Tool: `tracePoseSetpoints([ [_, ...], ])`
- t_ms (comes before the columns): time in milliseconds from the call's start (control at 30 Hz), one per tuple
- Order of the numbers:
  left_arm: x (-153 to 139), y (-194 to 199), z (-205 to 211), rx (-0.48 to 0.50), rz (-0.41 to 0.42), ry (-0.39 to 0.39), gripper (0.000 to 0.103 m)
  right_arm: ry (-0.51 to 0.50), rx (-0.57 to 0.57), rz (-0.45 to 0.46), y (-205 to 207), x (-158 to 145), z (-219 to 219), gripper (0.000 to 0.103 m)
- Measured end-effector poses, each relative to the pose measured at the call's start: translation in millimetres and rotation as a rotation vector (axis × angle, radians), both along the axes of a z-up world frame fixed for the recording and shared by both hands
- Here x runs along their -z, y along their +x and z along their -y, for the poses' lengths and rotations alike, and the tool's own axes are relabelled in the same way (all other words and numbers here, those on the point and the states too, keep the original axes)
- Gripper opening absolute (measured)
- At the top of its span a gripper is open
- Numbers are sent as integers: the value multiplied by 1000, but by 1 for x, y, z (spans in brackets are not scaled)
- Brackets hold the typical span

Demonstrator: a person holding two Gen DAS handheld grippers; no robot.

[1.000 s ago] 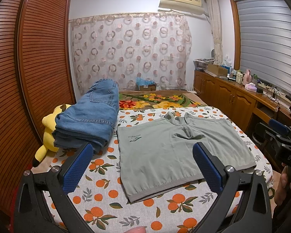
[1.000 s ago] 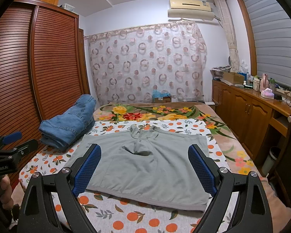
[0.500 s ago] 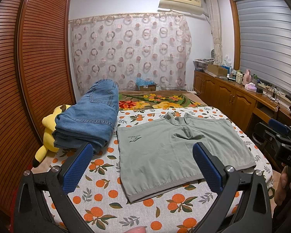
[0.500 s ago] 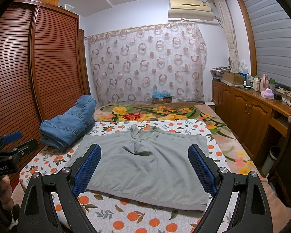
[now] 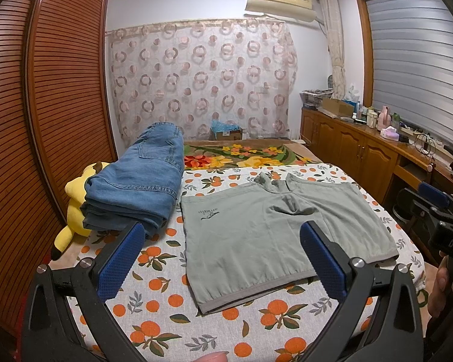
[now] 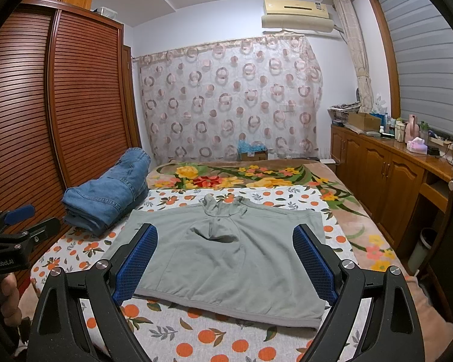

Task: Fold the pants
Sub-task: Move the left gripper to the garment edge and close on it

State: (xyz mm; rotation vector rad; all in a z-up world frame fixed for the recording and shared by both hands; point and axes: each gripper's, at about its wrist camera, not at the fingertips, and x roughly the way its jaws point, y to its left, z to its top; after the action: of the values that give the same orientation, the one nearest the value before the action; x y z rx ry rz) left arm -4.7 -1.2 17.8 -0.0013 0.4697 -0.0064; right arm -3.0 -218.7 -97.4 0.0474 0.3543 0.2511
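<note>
Your left gripper and right gripper were both spread, empty; the grey shorts lay flat, unfolded, beside folded jeans.

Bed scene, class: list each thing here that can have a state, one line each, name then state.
Grey shorts: spread flat on the bedsheet, not yet folded.
Jeans: folded in a stack, resting partly on the toy.
Yellow plush toy: lying beside the wardrobe.
Left gripper: open, empty.
Right gripper: open, empty.
Window blind: lowered.
</note>
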Motion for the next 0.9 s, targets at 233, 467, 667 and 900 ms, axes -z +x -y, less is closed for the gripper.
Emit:
tracePoseSetpoints([
  [233, 1, 3, 1, 14, -48, -11, 103, -9, 0, -14, 3, 1, 2, 92],
  [467, 25, 16, 0, 34, -111, -9, 103, -19, 11, -49, 11, 8, 4, 92],
  [667, 49, 30, -1, 51, -191, -4, 103, -33, 14, -81, 15, 9, 3, 92],
  [900, 67, 35, -5, 74, -237, -12, 103, -65, 12, -110, 21, 8, 3, 92],
])
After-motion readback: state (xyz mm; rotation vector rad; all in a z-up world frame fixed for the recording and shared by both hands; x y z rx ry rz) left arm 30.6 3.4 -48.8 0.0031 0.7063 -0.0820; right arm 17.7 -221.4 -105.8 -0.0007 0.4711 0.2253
